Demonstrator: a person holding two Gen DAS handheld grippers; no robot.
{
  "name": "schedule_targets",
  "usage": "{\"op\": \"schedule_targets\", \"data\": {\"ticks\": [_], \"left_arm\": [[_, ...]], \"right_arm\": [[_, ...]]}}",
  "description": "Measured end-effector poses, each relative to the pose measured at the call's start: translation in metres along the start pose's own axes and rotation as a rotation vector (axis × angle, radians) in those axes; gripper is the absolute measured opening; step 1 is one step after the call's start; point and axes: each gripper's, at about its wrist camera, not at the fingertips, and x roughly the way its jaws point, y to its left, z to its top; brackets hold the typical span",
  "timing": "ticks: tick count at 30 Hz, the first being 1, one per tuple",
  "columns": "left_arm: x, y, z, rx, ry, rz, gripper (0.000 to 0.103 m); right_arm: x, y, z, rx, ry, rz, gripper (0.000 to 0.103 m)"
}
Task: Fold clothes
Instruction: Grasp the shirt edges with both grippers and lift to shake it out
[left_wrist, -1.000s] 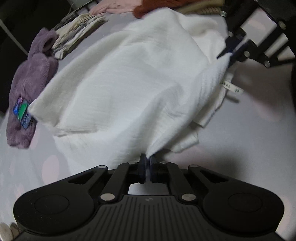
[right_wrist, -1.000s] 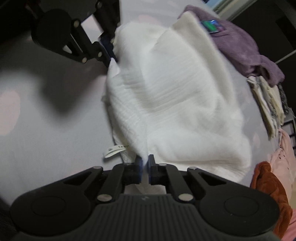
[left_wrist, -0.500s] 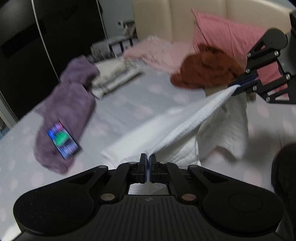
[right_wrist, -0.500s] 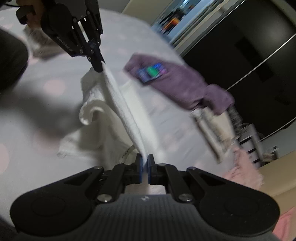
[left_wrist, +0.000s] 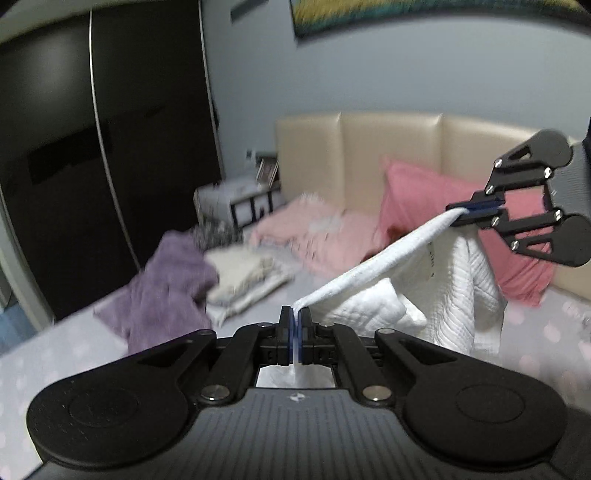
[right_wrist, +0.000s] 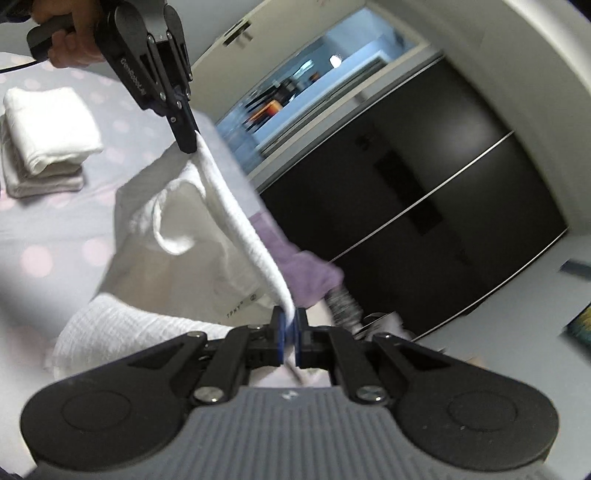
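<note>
White textured garment (left_wrist: 458, 280) lifted, top edge stretched taut, body hanging.

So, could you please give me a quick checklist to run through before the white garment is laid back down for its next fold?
1. Left gripper shut on the garment: ok.
2. Right gripper shut on the garment: ok.
3. Top edge taut between the grippers: ok.
4. Garment hanging flat: not ok, a fold bunches below the edge.
5. Bare bed beneath for laying down: ok.
6. Hem clear of the bed: cannot tell.
</note>
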Motion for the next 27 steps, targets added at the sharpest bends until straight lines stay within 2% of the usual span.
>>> {"op": "schedule_targets", "data": {"ticks": [4,11,14,19,22,25,27], "left_arm": [[-0.051,-0.011,0.038,0.026,-0.097,-0.021,0.000],[-0.125,-0.046,0.086,0.124,-0.198,-0.064,0.000],[-0.147,-0.055,0.094,0.128,-0.228,-0.104,0.000],[-0.159,-0.061,0.099,0.131,-0.245,-0.138,0.000],[-0.156,-0.059,0.098,0.121,-0.224,-0.145,0.000],[-0.140,-0.054,0.083,0.101,-0.146,-0.161,0.000],[-0.110,-0.048,0.069,0.084,-0.073,-0.159,0.000]], "right_arm": [[-0.050,-0.030,0.017,-0.040,-0.050,-0.058,0.005],[-0.138,-0.073,0.045,-0.128,-0.109,-0.099,0.005],[-0.173,-0.088,0.055,-0.161,-0.135,-0.113,0.005],[-0.207,-0.109,0.066,-0.200,-0.167,-0.114,0.005],[-0.203,-0.117,0.066,-0.219,-0.150,-0.073,0.006],[-0.187,-0.122,0.065,-0.214,-0.127,-0.016,0.006],[-0.162,-0.118,0.059,-0.204,-0.097,0.046,0.006]]}}
